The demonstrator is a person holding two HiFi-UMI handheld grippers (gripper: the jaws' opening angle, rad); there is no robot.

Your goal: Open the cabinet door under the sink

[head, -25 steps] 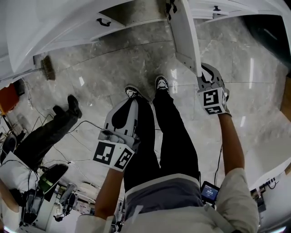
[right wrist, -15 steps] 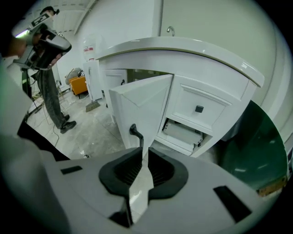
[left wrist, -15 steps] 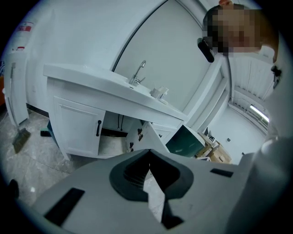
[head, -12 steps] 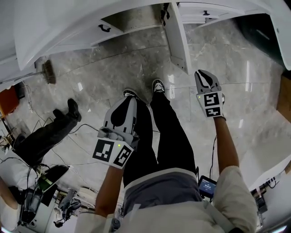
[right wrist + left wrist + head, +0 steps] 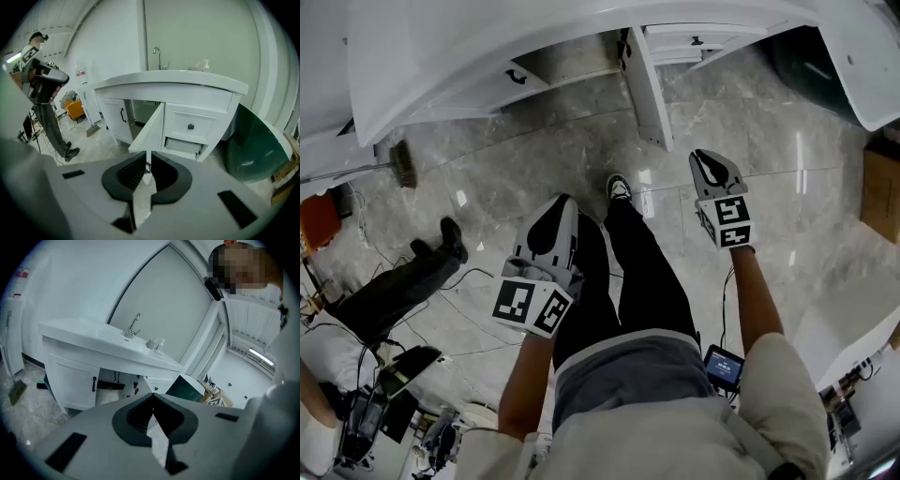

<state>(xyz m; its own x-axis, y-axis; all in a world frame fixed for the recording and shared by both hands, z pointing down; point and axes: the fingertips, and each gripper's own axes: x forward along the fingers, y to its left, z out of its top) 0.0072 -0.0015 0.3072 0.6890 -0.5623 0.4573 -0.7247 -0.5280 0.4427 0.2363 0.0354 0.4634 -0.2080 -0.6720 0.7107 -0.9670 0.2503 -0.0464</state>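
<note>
The white cabinet door (image 5: 646, 89) under the sink stands swung open, edge-on toward me, and it shows as a white panel (image 5: 149, 127) in the right gripper view. The opening behind it is dark. Beside it the left door (image 5: 483, 89) with a black handle (image 5: 517, 77) is closed. My right gripper (image 5: 704, 156) hangs a short way in front of the open door, apart from it, its jaws (image 5: 147, 165) shut with nothing in them. My left gripper (image 5: 559, 202) sits over my left leg, shut and holding nothing (image 5: 153, 397).
A drawer with a black knob (image 5: 190, 126) sits right of the open door. A dark green tub (image 5: 255, 145) stands to the right, a cardboard box (image 5: 881, 183) further right. A broom (image 5: 401, 161) and another person's legs (image 5: 403, 281) are at the left on the marble floor.
The right gripper has come off the open door's lower edge and drawn back toward me. I have stepped back from the cabinet; the door stays open. The left gripper barely moved.
</note>
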